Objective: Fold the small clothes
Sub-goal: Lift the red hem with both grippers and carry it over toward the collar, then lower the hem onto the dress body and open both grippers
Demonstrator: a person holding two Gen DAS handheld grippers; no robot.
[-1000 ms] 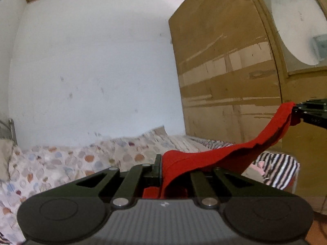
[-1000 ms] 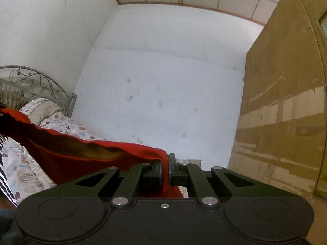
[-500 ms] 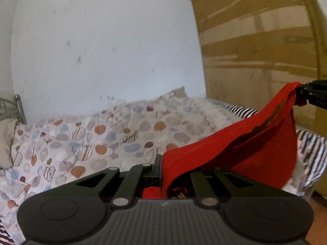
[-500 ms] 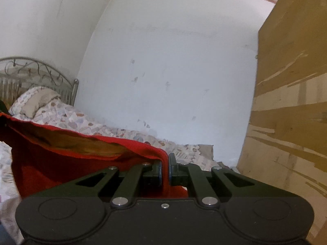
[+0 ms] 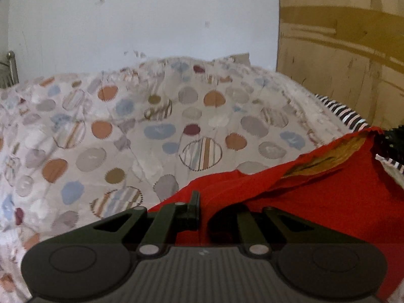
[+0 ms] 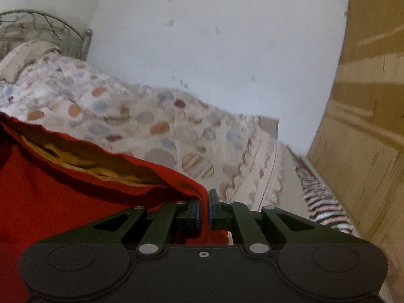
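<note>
Clearly the red garment (image 5: 315, 202) is a soft, light thing: it hangs between the two claws and sags in the middle like a loose band, with no stiffness of its own. The left gripper (image 5: 202, 208) is pressed together on one end of the cloth, which comes out just in front of its fingers and runs off to its right side. The right gripper (image 6: 204, 208) is also pinching the cloth; a thin fold of red sits between its blue pads, and the rest spreads away to its left. In the left view the right claw shows far right, at the other end of the cloth.

A yellowish inner side (image 6: 83, 161) shows where the top edge opens, so I judge there are two layers that can slide on each other. The best hold is at the corners of the upper edge, as it is now, with both layers together. Ahead of and below both claws lies the spotted bed cover (image 5: 156, 131), a soft surface where the cloth may wrinkle when laid down.
</note>
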